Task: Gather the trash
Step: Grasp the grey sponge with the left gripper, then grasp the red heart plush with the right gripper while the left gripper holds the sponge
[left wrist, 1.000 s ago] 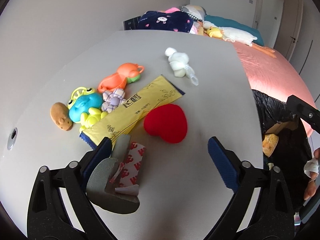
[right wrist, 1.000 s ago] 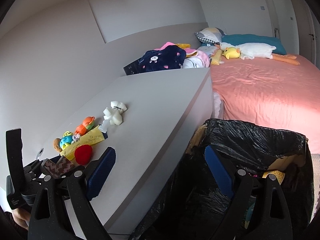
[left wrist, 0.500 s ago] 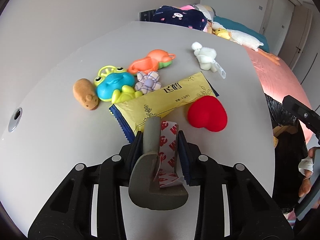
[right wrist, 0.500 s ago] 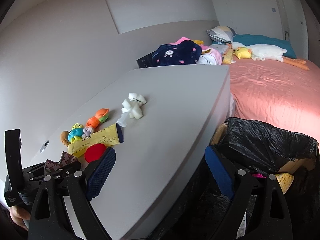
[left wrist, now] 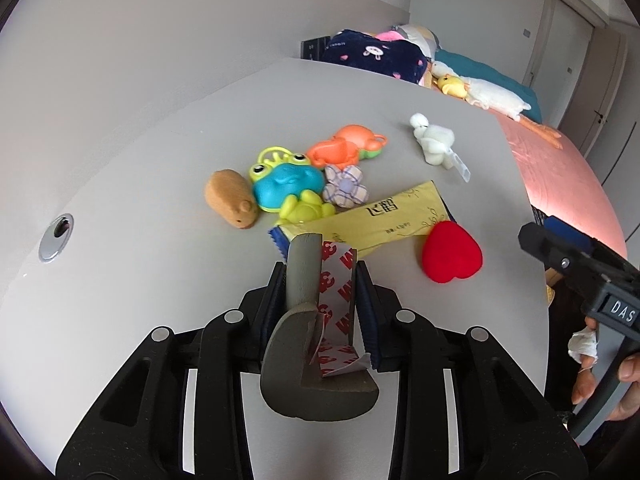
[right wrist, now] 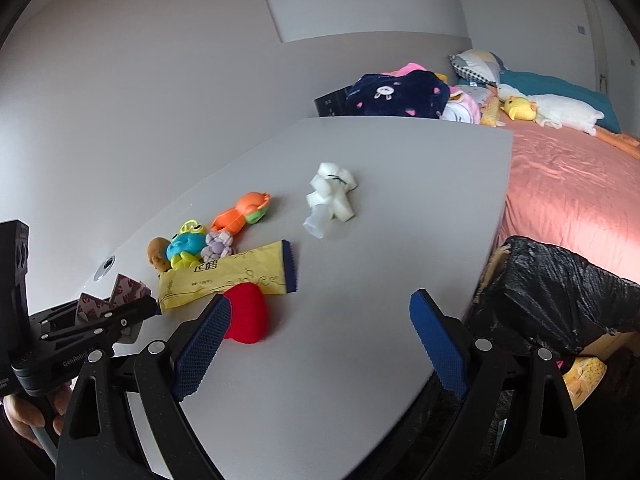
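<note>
the left hand-held gripper point(left wrist: 320, 300) is pinching a piece of trash, a grey foam corner guard point(left wrist: 308, 360) with its red-and-white adhesive backing paper point(left wrist: 338, 276) folded against it, and both blue pads press on it from the sides. the piece sits low between the jaws, just above the grey surface point(left wrist: 140, 200), near the yellow snack wrapper point(left wrist: 384, 216) and the red heart point(left wrist: 452, 252). the right hand-held gripper point(right wrist: 320, 344) is spread wide with nothing between its pads, and it hangs over the near edge of the surface, close to the red heart. the bin with the black trash bag point(right wrist: 560, 292) stands just beside the surface on the bed side, and its mouth looks open. i judge the step in hand is to carry the foam piece over to that bag. to do it well, i think the left hand should hold the squeeze firm, because foam is soft and the loose paper may slip or peel away. it is better to lift a little first, so the hanging part does not drag on the wrapper. the path goes past the right hand-held gripper, so the two should keep apart. release should come only when the piece is well over the bag mouth. the toys, such as the blue frog point(left wrist: 286, 184) and the orange toy point(left wrist: 344, 148), are probably not trash and should stay where they lie.
</note>
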### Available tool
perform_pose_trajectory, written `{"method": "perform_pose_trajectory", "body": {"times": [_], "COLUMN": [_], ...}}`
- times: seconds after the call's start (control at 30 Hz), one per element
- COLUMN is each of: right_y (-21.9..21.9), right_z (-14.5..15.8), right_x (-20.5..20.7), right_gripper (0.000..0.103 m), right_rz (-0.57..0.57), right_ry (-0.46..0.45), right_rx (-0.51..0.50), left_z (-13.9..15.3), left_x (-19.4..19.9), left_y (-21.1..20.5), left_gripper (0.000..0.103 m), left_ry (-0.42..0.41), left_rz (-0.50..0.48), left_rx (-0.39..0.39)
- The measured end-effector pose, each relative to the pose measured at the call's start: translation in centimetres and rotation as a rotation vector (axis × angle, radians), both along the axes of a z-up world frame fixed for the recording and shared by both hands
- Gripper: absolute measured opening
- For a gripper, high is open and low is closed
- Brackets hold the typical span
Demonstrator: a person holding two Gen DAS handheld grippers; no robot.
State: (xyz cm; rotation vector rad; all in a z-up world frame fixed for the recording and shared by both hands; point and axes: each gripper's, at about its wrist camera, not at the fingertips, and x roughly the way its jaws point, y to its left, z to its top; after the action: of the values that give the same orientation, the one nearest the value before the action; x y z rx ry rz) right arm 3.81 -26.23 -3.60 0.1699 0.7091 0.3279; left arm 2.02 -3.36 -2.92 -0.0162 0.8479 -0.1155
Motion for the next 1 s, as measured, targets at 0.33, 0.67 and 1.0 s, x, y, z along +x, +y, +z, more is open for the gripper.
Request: {"method": "perform_pose_trajectory", "body": {"times": [0.33,0.67,1.0], "right_y": [3.7,7.0,7.3], "right_z": [-1.0,-1.6,-1.8], "right_x": [0.9,2.3,2.3], "right_gripper": [0.091,0.073,0.048], "right_rz": [0.073,0.118,0.126], "right_ry": [0.045,0.111,0.104], "right_rx": [-0.028,-0.107,-0.147], "left_z": [0.5,1.1,1.2], "left_x": [-0.2,-0.3,-0.2], "left_y": [3.3,5.7,5.3], "left_gripper": [0.033,0.033,0.033], "left_ry": [0.002,-0.002,-0.001], "left_rz": [0.057,0.102,0.091], "left_rx": [-0.019,-0.044,-0.043]}}
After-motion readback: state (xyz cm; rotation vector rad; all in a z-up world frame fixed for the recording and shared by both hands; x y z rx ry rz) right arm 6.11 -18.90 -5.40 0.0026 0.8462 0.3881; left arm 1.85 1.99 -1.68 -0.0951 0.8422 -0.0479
